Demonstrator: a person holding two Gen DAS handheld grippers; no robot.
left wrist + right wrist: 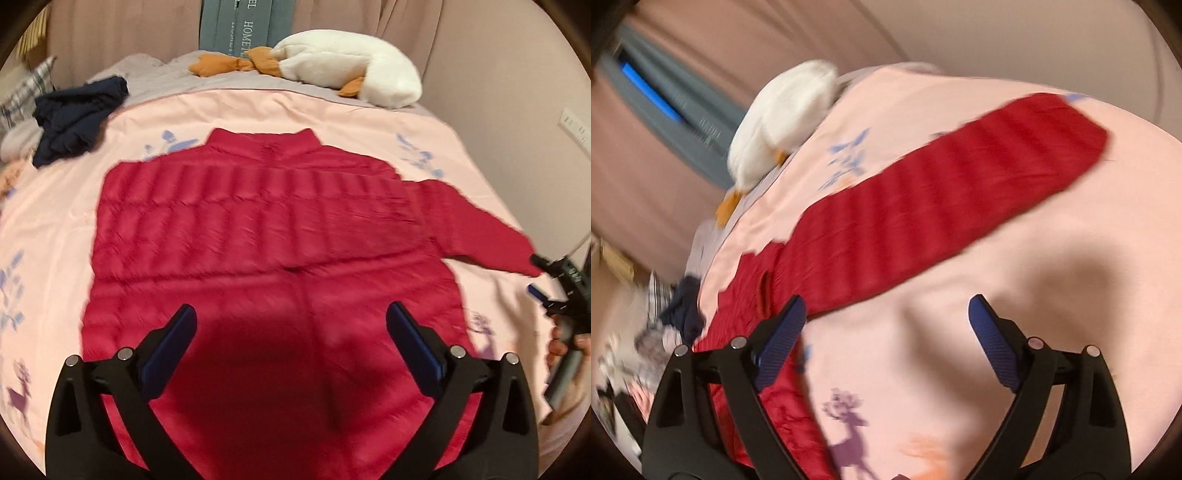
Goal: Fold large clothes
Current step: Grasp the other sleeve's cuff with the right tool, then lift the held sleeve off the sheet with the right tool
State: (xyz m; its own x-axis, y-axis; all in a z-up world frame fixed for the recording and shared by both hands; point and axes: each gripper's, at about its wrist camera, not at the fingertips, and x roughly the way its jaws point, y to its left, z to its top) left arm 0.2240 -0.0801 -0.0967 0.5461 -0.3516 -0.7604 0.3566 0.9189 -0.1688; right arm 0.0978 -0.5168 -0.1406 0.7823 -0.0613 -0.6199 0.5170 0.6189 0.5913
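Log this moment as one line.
stage: jacket spread flat | red jacket: on bed, one sleeve out sideways | left gripper: open, empty | right gripper: open, empty

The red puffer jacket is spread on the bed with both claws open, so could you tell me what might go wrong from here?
1. One sleeve of the red jacket still sticks out sideways; folding the body first could trap it crooked.
2. The puffy quilting looks slippery, so a fold may spring back open.
3. The navy garment and the plush goose lie close by on the pink bedcover; a wide sweep could drag them.
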